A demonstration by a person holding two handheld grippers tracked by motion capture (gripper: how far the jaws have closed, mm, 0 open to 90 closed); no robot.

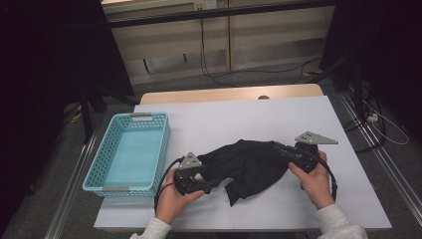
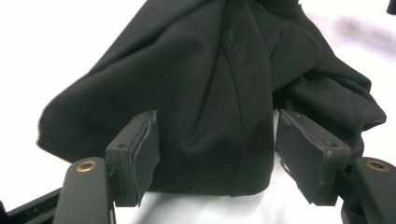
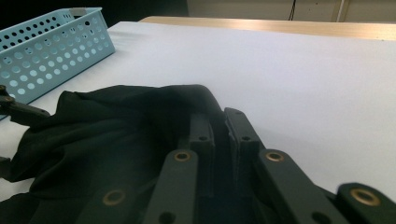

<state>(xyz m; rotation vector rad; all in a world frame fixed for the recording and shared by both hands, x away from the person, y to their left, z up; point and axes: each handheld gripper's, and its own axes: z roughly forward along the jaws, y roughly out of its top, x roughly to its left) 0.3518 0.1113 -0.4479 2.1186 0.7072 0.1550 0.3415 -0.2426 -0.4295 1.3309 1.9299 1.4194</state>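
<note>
I am holding my left gripper spread around a fold of the black garment lying right of the blue basket, while my right gripper, pinching its far edge, is risking a slip.

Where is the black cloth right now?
In the high view, the crumpled black cloth lies on the white table, near its front edge, between the left claw and right claw, right of the light-blue plastic basket.
</note>
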